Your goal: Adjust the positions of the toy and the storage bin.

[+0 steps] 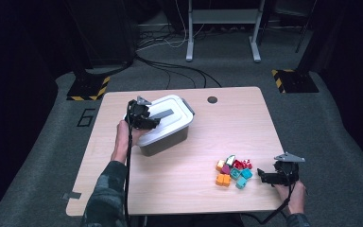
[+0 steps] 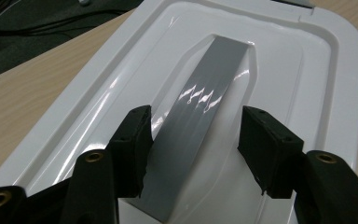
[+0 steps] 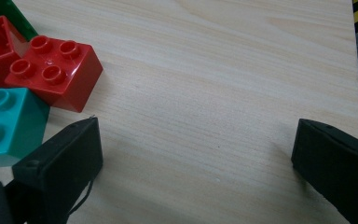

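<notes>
Handle (image 2: 205,116), the grey strip along the white lid (image 2: 98,107) of the box on the worktop, runs away between my left jaws, one touching it, the other apart; right jaws gape by the bricks (image 3: 51,70).

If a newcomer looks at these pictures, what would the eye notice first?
Probably the white plastic box lid with its grey handle strip, at the table's left, with the left gripper astride that strip. Next comes the heap of coloured toy bricks at the front right, beside the open right gripper.
</notes>
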